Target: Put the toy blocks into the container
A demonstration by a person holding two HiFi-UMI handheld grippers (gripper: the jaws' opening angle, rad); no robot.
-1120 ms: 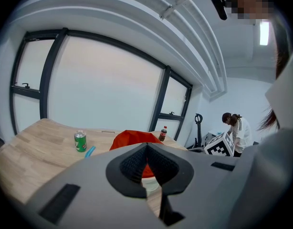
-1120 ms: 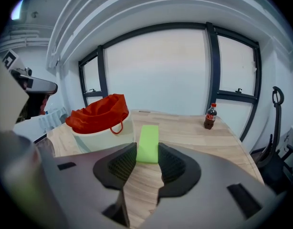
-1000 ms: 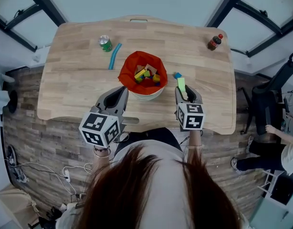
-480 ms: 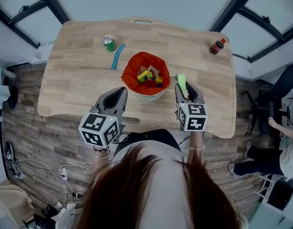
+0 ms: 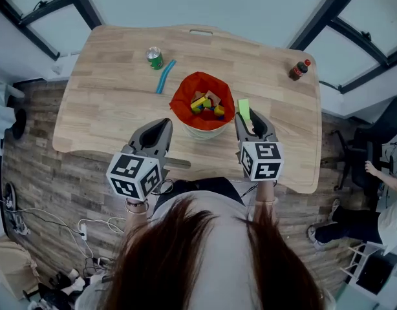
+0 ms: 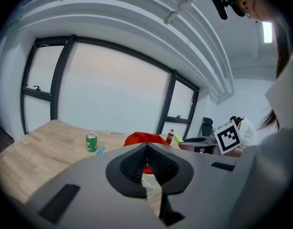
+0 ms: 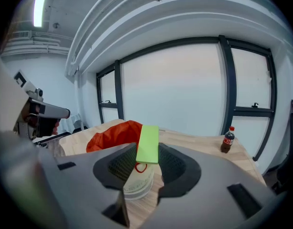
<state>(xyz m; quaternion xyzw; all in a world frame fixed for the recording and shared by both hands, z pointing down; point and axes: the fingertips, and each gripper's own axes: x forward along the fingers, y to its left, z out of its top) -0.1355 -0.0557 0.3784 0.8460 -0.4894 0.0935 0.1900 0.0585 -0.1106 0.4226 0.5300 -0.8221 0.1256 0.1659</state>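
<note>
A white container with a red liner (image 5: 185,99) stands mid-table and holds several coloured toy blocks (image 5: 207,104). My right gripper (image 5: 247,120) hangs just right of its rim, shut on a flat light-green block (image 5: 244,109) that sticks up out of the jaws. In the right gripper view the green block (image 7: 148,144) stands between the pads, with the red liner (image 7: 115,136) behind and to its left. My left gripper (image 5: 162,130) is at the container's near left side, shut and empty. In the left gripper view the liner (image 6: 145,138) shows just past the closed jaws.
On the wooden table (image 5: 108,102), a green can (image 5: 155,57) and a blue stick (image 5: 165,76) lie at the back left. A cola bottle (image 5: 298,70) stands at the back right corner. A person (image 5: 386,179) sits off to the right of the table.
My right gripper has risen with the green block and now sits closer to the container's right rim. The left gripper has stayed put.
</note>
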